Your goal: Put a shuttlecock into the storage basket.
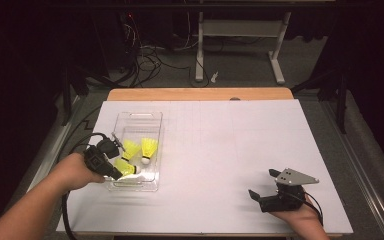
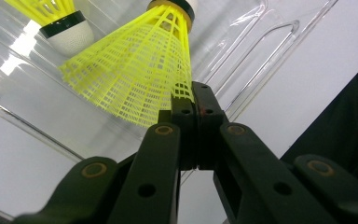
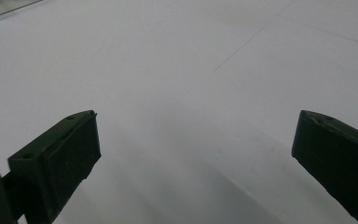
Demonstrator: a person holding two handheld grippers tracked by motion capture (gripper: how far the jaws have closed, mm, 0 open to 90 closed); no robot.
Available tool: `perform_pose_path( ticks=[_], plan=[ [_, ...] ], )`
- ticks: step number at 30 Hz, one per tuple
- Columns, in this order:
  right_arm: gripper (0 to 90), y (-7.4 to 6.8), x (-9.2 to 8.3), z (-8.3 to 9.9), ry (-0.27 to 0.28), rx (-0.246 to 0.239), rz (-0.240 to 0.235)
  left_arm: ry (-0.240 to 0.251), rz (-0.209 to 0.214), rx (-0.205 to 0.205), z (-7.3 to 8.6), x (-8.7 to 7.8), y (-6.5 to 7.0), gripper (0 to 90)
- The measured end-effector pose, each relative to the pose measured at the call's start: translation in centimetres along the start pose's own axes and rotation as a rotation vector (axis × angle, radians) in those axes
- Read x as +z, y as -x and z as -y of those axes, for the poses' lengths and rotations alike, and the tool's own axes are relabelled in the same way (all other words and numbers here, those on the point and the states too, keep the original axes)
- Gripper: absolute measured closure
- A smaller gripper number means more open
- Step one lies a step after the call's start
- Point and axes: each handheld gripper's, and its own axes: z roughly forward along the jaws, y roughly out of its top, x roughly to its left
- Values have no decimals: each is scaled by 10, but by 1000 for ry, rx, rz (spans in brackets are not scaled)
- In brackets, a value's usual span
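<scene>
Gripping a yellow mesh-skirted shuttlecock (image 2: 135, 70), the left gripper (image 2: 193, 100) pinches its rim.

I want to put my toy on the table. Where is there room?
The white table is bare between the clear tray and the right gripper, and all along the far edge. It is crowded at the left: the tray holds three shuttlecocks, and the left gripper is in it, pinching one shuttlecock.
</scene>
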Motion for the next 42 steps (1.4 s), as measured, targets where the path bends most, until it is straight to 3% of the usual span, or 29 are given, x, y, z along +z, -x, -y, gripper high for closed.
perform_pose_path(
  ticks=[22, 30, 42],
  plan=[
    [21, 0, 0, 0, -1, -2, -5, -20, 14, 3, 0, 15, -3, 892],
    [21, 0, 0, 1, -2, -2, -5, -20, 41, -23, 4, 19, -9, 890],
    [21, 0, 1, 1, -6, 2, -5, -16, 47, -46, 7, 20, -14, 867]
  ],
)
